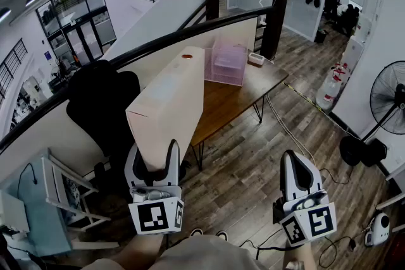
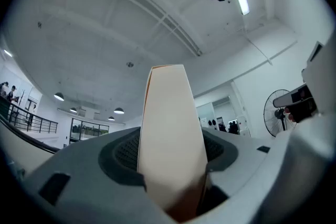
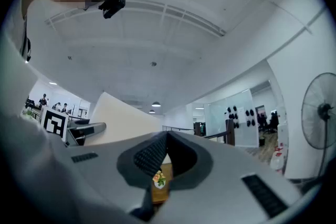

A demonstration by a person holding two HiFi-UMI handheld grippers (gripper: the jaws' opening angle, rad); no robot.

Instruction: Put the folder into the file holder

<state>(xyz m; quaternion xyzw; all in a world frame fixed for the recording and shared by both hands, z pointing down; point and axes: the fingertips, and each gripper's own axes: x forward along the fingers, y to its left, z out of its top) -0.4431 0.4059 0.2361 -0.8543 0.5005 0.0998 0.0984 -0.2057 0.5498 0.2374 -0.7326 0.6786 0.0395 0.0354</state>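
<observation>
L gripper [image 1: 154, 161] clamped on folder [image 1: 171, 104] at its low end, held up off table [image 1: 234, 101]. R gripper [image 1: 296, 161] closed, empty, 5 o'clock. Pink file holder [image 1: 226, 63] on table, 1 o'clock of folder. Best bet: carry fwd, align edge w/ slot, lower slowly.

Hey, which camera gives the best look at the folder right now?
The head view: it shows nearly the whole folder, held up by the left gripper. The left gripper view shows only its narrow edge clamped between the jaws. The right gripper view catches part of one slanted face at left.
</observation>
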